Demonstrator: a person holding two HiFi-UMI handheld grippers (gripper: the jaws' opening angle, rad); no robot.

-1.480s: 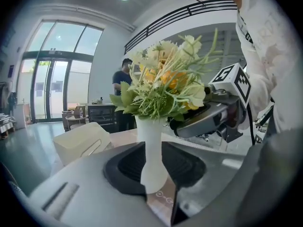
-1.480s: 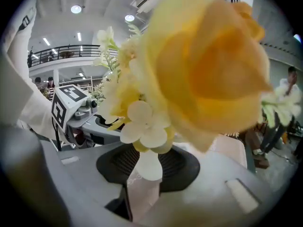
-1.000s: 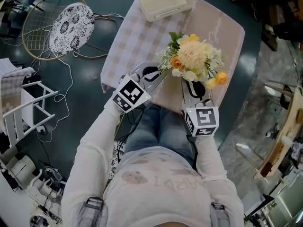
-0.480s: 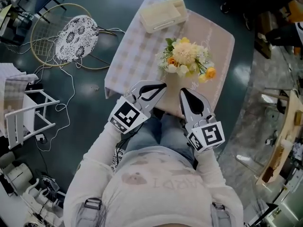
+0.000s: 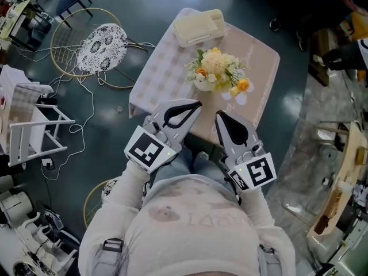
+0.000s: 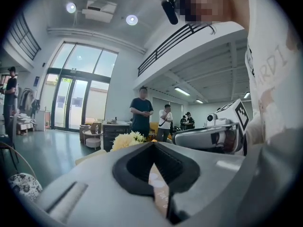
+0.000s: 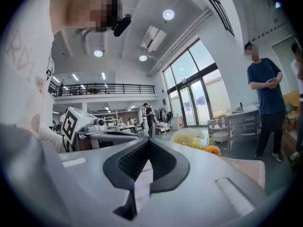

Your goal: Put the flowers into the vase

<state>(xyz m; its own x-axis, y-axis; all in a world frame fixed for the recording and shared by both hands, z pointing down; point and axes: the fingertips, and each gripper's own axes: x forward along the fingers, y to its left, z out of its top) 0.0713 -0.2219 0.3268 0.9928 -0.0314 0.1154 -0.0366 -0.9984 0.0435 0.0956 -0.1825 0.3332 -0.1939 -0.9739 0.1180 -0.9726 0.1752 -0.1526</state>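
We hold both grippers level in front of us, above our lap and just short of the worktop's near edge. The left gripper [image 5: 197, 103] has its fingers pressed together at the tips with nothing between them. The right gripper [image 5: 218, 114] is likewise closed and empty. The flowers [image 5: 217, 69], a cream and yellow bunch with orange blooms, stand upright near the middle of the worktop [image 5: 261, 62], apart from both grippers. Their blossoms cover whatever holds them, so we cannot make out the vase. A cream box [image 5: 199, 27] lies at the worktop's far end. A round patterned seat [image 5: 102, 46] sits on the floor to the left.
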